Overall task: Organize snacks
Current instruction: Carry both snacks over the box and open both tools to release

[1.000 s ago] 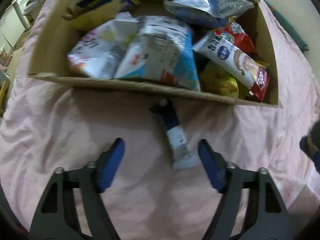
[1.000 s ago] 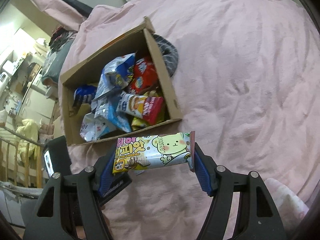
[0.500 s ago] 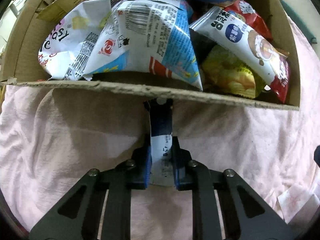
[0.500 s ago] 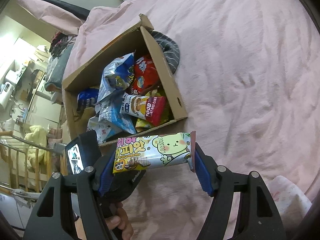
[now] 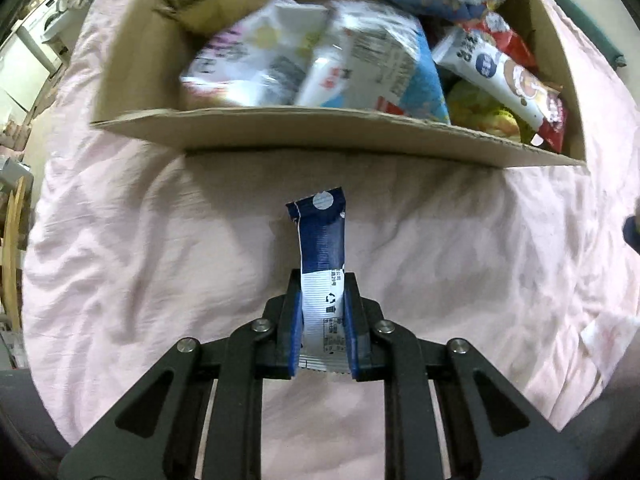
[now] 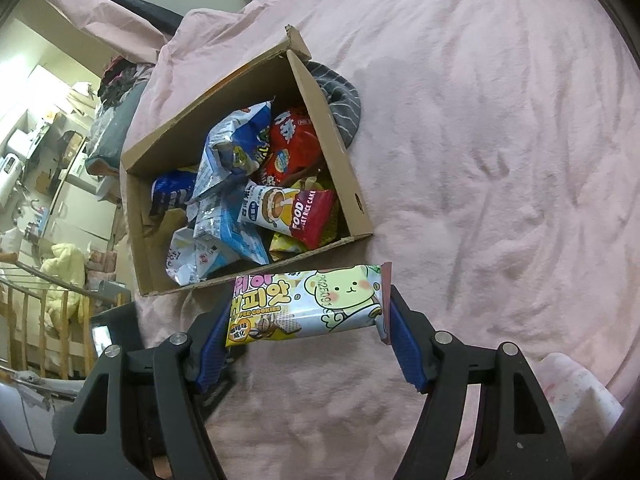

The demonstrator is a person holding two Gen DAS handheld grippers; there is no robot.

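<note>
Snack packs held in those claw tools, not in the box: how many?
2. A blue-and-white stick pack is pinched in the left gripper; a coffee cookies pack is clamped lengthwise in the right gripper. Both are above the pink blanket.

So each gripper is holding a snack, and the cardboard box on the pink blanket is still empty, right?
Not quite: the cardboard box is already full of snack bags, as the right wrist view shows. The rest holds: the left gripper grips a blue-and-white stick packet, the right gripper a cookie packet.

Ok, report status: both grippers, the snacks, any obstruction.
Left gripper shut on blue-and-white stick sachet. Right gripper shut on pastel cookie pack. Brown cardboard box ahead, already crowded.
</note>
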